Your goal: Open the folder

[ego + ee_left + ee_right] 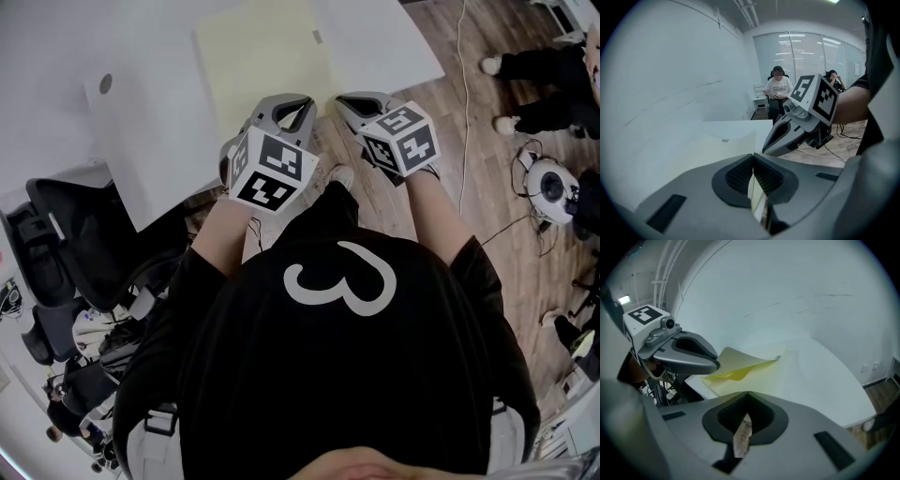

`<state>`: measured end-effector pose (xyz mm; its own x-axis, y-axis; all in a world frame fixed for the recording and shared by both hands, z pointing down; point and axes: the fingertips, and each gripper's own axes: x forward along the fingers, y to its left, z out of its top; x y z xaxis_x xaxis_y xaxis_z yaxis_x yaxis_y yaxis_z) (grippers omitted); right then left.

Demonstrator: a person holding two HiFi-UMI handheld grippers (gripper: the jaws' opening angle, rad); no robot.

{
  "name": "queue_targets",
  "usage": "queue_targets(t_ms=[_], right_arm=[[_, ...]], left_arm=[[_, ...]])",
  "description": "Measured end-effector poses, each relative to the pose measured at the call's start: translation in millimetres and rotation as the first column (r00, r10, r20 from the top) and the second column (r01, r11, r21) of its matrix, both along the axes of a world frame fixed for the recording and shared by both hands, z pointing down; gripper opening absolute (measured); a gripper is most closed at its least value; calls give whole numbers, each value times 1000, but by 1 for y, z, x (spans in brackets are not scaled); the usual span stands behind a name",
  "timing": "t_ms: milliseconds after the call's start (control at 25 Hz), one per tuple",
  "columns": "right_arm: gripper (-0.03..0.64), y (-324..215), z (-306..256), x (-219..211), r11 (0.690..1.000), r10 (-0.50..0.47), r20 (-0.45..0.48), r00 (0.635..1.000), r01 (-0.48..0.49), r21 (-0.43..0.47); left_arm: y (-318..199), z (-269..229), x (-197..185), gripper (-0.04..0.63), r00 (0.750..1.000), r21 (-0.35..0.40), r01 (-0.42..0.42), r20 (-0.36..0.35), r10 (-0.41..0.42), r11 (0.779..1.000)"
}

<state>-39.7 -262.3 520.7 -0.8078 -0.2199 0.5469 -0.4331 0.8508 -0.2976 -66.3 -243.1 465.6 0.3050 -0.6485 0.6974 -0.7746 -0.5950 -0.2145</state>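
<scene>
A pale yellow folder (pixel 262 56) lies on the white table (pixel 394 47), its near edge by both grippers. My left gripper (pixel 305 99) is shut on the near corner of the folder's cover. In the left gripper view a thin yellow edge runs between the pads (pixel 740 176). From the right gripper view, the cover (pixel 740 363) curls up off the lower sheet, with the left gripper (pixel 714 365) at its corner. My right gripper (pixel 345 99) is just right of it at the table's edge, jaws together with nothing between them; wooden floor shows through below its tips (pixel 747 394).
A black office chair (pixel 66 234) stands at the left below the table. Cables (pixel 462 141) and a round white device (pixel 548 187) lie on the wooden floor at the right. A seated person (pixel 778 89) is at the far end of the room.
</scene>
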Motion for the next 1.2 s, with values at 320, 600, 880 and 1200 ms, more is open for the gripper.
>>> queue_targets(t_ms=[320,600,880,1200], right_arm=[[23,1,2,0,1000,-11,-44,999,11,1],[23,0,3,3,1000,-13,-82,997,13,6],[23,-1,4,3,1000,9,-91,996,-8,12],[23,-1,5,6,999,16,-109,994,-12,38]], left_arm=[[0,-6,-2,19,1000,-13,1,-18,-2,1000],[2,-30,-7,21,1000,22,6,-23,-5,1000],[15,-57,-25,29,997,91,69,-45,-65,994],[42,-93,-65,32,977,221,214,-55,-207,952]])
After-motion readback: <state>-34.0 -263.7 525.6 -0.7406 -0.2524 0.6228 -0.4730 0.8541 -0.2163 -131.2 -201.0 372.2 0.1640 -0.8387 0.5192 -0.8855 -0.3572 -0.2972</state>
